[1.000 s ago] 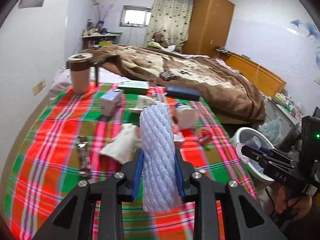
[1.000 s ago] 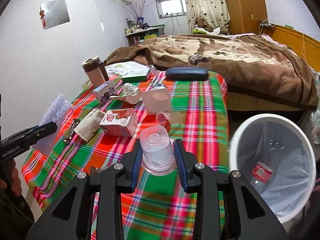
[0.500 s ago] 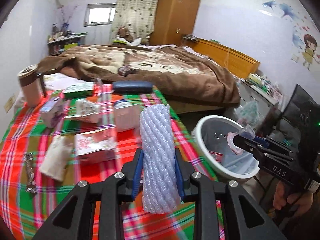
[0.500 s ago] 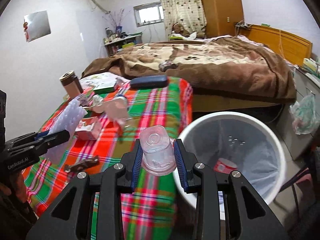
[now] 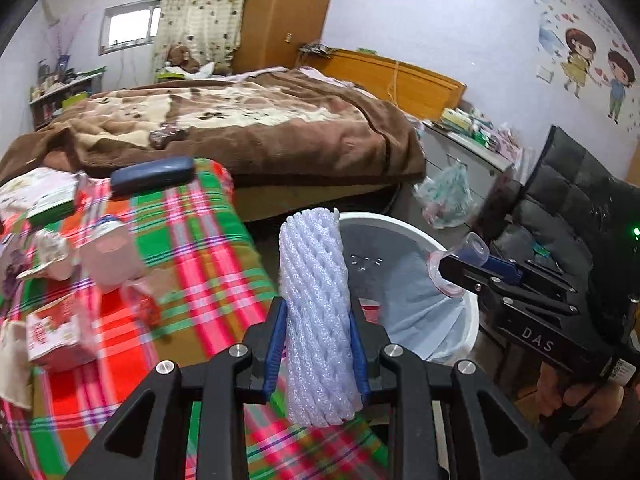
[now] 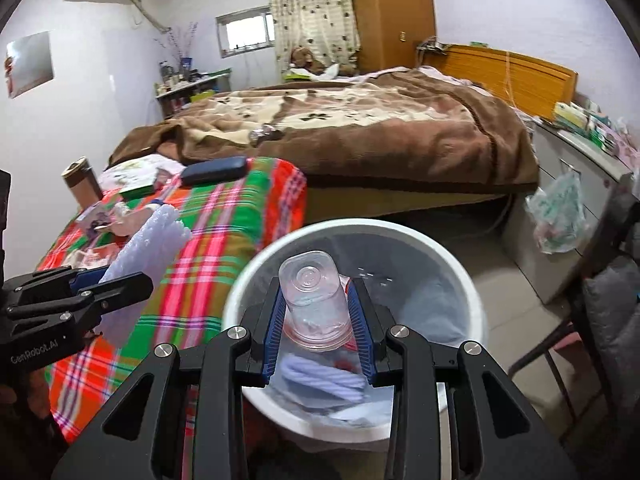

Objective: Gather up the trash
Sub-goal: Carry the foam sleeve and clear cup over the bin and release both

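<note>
Trash on the table: juice carton [image 5: 60, 336], yogurt cup [image 5: 107, 258] and wrappers are all behind and left of the tools now, blurred on the plaid cloth [image 5: 192, 248], so more trips are needed.
Left gripper [image 5: 316, 344]: pads pinched on a white foam fruit net [image 5: 314, 320], standing upright between them. A second ago it was out over the middle of the table; now it's at the table's edge with the bin just ahead and to its right.
Trash bin [image 6: 256, 264]: white, bag-lined, with a red wrapper and another foam net already inside.
Right gripper [image 6: 318, 320]: clamped on an upside-down clear plastic cup [image 6: 314, 296]. It was over the cloth before; now the bin's mouth sits straight under it.
My read: both loads made it over, the right one looks ready to drop, and the left needs a bit more travel.
</note>
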### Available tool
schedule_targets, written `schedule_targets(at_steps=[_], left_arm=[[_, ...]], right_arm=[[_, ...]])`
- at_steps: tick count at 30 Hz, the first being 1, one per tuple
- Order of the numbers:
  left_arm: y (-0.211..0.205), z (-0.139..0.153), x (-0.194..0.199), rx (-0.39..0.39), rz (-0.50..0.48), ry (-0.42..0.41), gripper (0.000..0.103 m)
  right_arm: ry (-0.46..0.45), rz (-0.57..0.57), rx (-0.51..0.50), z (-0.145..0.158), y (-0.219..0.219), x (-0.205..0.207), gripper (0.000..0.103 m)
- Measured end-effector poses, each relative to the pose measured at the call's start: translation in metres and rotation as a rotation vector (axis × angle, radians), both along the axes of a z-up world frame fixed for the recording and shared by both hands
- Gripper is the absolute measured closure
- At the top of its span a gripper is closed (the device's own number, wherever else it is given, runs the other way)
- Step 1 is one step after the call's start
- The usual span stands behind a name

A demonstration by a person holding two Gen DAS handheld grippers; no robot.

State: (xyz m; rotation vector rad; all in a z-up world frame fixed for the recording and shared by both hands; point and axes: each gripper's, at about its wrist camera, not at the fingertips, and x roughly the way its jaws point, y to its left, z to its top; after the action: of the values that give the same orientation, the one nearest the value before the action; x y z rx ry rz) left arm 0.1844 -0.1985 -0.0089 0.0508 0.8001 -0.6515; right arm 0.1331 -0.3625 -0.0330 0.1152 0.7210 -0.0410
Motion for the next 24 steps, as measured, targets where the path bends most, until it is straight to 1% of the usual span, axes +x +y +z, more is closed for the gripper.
schedule_targets(at_steps=[3, 5, 10, 13, 15, 16, 17, 19, 21, 22, 23, 24], left_arm=[[-0.016, -0.009, 0.004, 0.003, -0.025, 0.031, 0.073], [-0.028, -0.013, 0.005, 0.005, -0.049, 0.036, 0.073], [-0.044, -0.026, 0.009, 0.02, -0.07, 0.064, 0.073], [-0.05, -0.034, 0.012, 0.032, -0.074, 0.079, 0.073], [-0.054, -0.037, 0.015, 0.047, -0.061, 0.08, 0.067], [-0.055, -0.039, 0.016, 0.051, -0.059, 0.08, 0.059], [-0.055, -0.04, 0.016, 0.046, -0.061, 0.084, 0.053], [-0.053, -0.04, 0.017, 0.036, -0.067, 0.09, 0.052], [-0.051, -0.04, 0.017, 0.038, -0.058, 0.091, 0.052], [-0.05, -0.039, 0.017, 0.036, -0.056, 0.09, 0.052], [-0.048, -0.038, 0.017, 0.031, -0.055, 0.089, 0.052], [-0.047, -0.038, 0.016, 0.03, -0.054, 0.087, 0.052]], right_arm=[[0.023, -0.025, -0.002, -0.008, -0.01, 0.003, 0.07], [0.033, -0.035, -0.004, -0.012, -0.015, 0.004, 0.07], [0.07, -0.054, 0.002, -0.023, -0.026, 0.006, 0.07], [0.097, -0.061, -0.014, -0.028, -0.03, 0.009, 0.07], [0.107, -0.067, -0.022, -0.03, -0.032, 0.008, 0.07], [0.112, -0.07, -0.023, -0.031, -0.033, 0.008, 0.069], [0.115, -0.071, -0.023, -0.031, -0.035, 0.008, 0.069], [0.114, -0.071, -0.009, -0.032, -0.037, 0.007, 0.069], [0.119, -0.064, 0.007, -0.032, -0.039, 0.007, 0.06], [0.12, -0.066, 0.012, -0.032, -0.039, 0.007, 0.049], [0.117, -0.068, 0.017, -0.032, -0.039, 0.007, 0.044], [0.113, -0.072, 0.024, -0.031, -0.04, 0.006, 0.044]])
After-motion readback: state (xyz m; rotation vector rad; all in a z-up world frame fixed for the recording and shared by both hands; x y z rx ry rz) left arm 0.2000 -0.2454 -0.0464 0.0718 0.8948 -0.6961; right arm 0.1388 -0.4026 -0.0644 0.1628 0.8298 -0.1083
